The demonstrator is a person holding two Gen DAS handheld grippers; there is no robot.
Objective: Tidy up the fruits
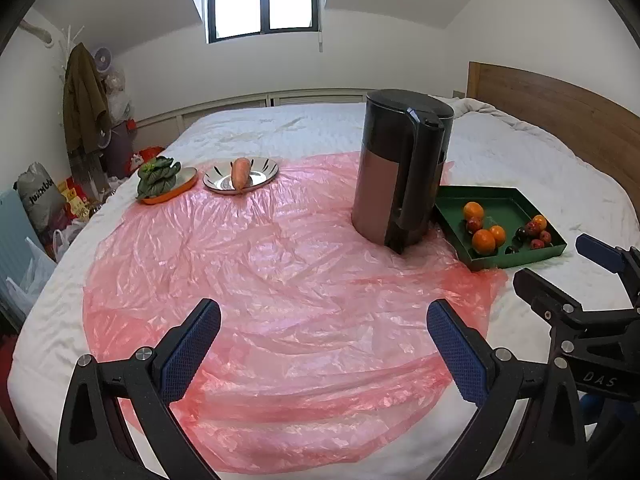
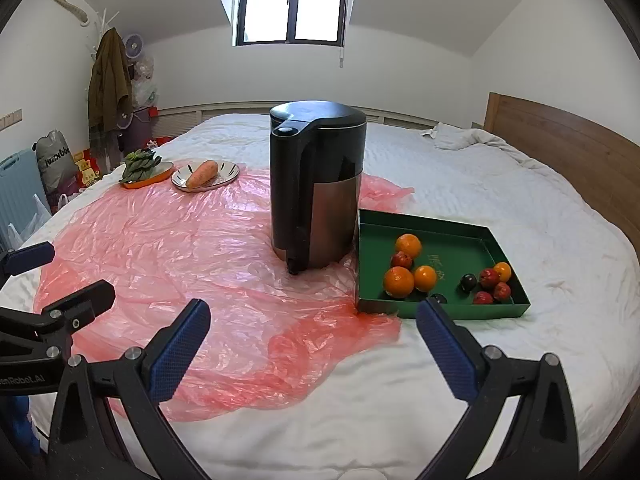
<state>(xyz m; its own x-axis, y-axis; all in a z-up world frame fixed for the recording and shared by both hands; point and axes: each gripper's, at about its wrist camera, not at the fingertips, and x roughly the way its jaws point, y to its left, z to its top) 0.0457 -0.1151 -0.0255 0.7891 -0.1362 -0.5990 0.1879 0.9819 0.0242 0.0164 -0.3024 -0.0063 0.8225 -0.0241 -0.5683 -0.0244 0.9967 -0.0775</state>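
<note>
A green tray (image 2: 460, 236) (image 1: 500, 200) lies on the white bed, right of a black and copper kettle (image 2: 316, 188) (image 1: 400, 172). In the tray lie several oranges (image 2: 398, 282) (image 1: 483, 241), small red fruits (image 2: 489, 278) and dark plums (image 2: 468, 281). My right gripper (image 2: 316, 336) hovers open and empty, near the tray's front left corner. My left gripper (image 1: 324, 340) hangs open and empty over the pink plastic sheet (image 1: 280, 280). In the left wrist view the right gripper (image 1: 576, 264) shows at the right edge, open.
A steel plate with a carrot (image 1: 241, 174) (image 2: 202, 173) and an orange dish of leafy greens (image 1: 158, 178) (image 2: 140, 166) sit at the sheet's far left. A wooden headboard (image 2: 560, 140) stands right. Bags and a coat rack (image 1: 84, 100) crowd the floor left.
</note>
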